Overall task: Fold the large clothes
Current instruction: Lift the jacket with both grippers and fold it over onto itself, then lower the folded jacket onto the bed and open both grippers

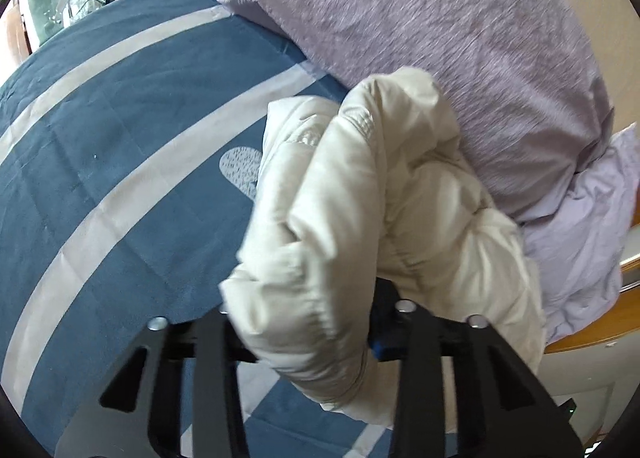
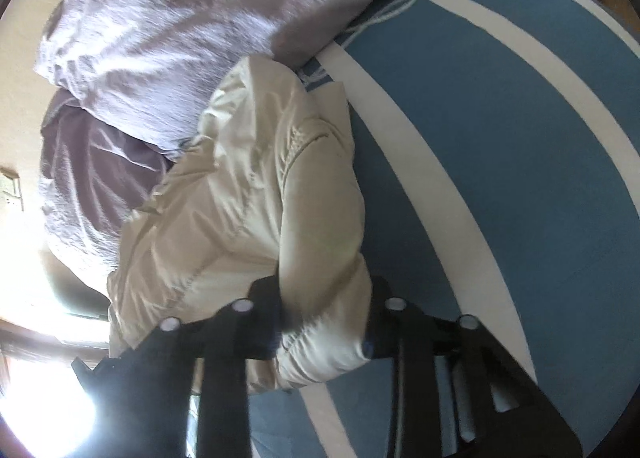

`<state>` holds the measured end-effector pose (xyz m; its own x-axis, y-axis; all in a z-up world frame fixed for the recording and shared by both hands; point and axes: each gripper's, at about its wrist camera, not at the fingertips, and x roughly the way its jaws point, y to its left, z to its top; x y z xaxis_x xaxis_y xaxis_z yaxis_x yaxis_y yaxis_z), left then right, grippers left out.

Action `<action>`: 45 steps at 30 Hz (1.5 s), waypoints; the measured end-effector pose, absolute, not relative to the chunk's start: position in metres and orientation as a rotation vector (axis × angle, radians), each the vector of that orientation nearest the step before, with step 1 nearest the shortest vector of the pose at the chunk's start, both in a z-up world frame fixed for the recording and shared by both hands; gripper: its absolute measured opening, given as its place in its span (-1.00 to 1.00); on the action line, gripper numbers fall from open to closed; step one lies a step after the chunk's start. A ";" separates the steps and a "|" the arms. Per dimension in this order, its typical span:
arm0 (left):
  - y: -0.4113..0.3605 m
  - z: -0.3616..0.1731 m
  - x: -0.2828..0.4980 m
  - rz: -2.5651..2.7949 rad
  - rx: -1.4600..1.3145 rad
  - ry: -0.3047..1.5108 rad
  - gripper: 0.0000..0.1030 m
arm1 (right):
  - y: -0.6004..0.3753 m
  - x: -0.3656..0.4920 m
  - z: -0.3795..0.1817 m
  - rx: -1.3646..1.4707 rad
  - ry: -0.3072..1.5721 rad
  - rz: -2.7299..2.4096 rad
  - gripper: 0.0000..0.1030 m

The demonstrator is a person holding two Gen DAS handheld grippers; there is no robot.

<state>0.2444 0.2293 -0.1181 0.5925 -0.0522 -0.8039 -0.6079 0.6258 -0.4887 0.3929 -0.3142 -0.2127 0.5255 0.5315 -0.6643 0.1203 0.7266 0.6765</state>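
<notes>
Bright daylight; blown-out glare lower left in right view; fisheye bending edges; slight motion blur.

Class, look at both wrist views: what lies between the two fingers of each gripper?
Cream padded jacket cloth. A bunched fold fills the left gripper in the left wrist view, and another fills the right gripper in the right wrist view.

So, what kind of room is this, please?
Most likely a bedroom: a blue bedsheet with white stripes covers a bed, a lilac pillow lies on it, and a wooden bed frame shows at the edge.
</notes>
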 end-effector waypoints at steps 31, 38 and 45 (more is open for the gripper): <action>0.268 -0.120 0.104 0.371 -0.780 0.924 0.41 | -0.297 0.240 -0.195 0.445 0.938 0.123 0.01; 0.282 -0.103 0.125 0.398 -0.600 0.978 0.69 | -0.267 0.245 -0.159 0.256 0.853 0.162 0.15; 0.281 -0.083 0.154 0.394 -0.455 0.995 0.72 | -0.213 0.251 -0.167 0.131 0.889 0.250 0.16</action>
<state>0.1539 0.2812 -0.0827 0.4891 0.1094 -0.8653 -0.5133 0.8382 -0.1841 0.2513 -0.2125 -0.1673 0.6038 0.2693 -0.7502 -0.1614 0.9630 0.2157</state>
